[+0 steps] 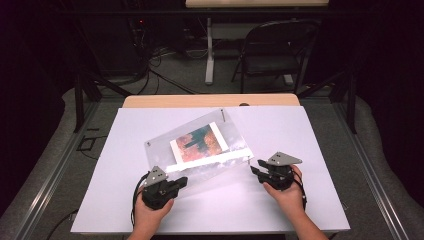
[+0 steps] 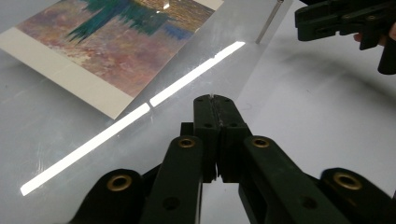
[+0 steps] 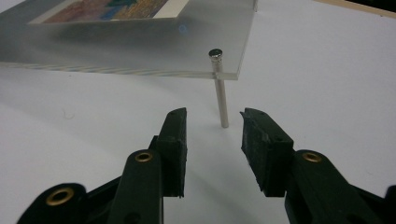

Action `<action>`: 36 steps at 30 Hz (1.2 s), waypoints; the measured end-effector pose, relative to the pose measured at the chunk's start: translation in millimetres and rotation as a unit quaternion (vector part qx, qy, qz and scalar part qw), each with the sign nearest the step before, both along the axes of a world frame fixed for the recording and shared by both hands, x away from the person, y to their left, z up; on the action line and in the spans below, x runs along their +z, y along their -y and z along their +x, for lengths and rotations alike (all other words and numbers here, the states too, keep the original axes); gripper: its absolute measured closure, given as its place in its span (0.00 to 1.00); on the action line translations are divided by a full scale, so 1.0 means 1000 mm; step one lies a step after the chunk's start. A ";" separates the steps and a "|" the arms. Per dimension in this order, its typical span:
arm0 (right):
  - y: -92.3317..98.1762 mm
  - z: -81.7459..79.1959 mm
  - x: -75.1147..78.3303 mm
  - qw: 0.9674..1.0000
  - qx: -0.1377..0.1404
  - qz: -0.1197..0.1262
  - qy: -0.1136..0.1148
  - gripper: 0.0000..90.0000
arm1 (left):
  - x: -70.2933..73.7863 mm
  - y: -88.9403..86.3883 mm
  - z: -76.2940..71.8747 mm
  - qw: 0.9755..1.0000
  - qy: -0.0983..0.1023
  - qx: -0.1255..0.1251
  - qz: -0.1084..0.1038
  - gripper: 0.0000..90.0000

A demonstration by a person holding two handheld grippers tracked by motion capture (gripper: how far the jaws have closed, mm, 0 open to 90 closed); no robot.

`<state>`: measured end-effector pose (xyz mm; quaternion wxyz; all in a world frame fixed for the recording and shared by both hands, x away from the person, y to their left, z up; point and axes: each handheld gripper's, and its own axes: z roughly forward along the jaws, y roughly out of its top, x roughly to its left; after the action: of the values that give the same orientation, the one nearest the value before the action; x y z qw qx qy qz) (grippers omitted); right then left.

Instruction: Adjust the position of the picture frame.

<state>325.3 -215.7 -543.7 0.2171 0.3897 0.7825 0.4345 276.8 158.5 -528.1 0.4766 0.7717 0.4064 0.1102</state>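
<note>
A clear acrylic picture frame (image 1: 227, 135) lies tilted on the white board, raised on thin metal pins. It holds a print (image 1: 198, 142) in rust and teal with a white border, which I also see as the print (image 2: 116, 42) in the left gripper view. My left gripper (image 1: 182, 181) is at the frame's near edge, and its jaws (image 2: 215, 100) are pressed together on the thin clear plate (image 2: 56, 126). My right gripper (image 1: 256, 167) stands open just short of the frame's right corner. Its fingers (image 3: 212, 119) flank the corner pin (image 3: 219, 93) without touching it.
The white board (image 1: 280, 200) covers a wooden table (image 1: 210, 100), with bare surface to the right and in front of the frame. A folding chair (image 1: 275, 50) and another table's leg (image 1: 209, 50) stand on the floor beyond. Dark floor lies on both sides.
</note>
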 end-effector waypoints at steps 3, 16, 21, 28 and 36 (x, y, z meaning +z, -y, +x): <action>-0.004 0.009 -0.002 1.000 0.005 -0.009 0.001 0.66 | 0.002 0.008 0.002 1.000 0.000 -0.012 0.006 1.00; -0.013 0.036 -0.011 1.000 0.006 -0.003 -0.014 0.67 | 0.002 0.025 0.007 0.999 -0.010 -0.029 0.011 1.00; -0.018 0.044 -0.015 1.000 0.006 -0.003 -0.016 0.71 | -0.002 0.028 0.008 0.999 -0.016 -0.031 0.012 1.00; -0.022 0.044 -0.017 1.000 0.012 -0.011 -0.014 0.79 | -0.007 0.030 0.005 0.999 -0.024 -0.038 0.017 1.00; -0.025 0.045 -0.020 0.999 0.018 -0.025 -0.009 0.88 | -0.014 0.034 0.004 0.998 -0.031 -0.049 0.028 1.00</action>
<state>370.1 -190.7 -563.7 0.2117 0.3742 0.8019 0.4150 280.6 125.0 -542.1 0.4470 0.8066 0.3796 0.0736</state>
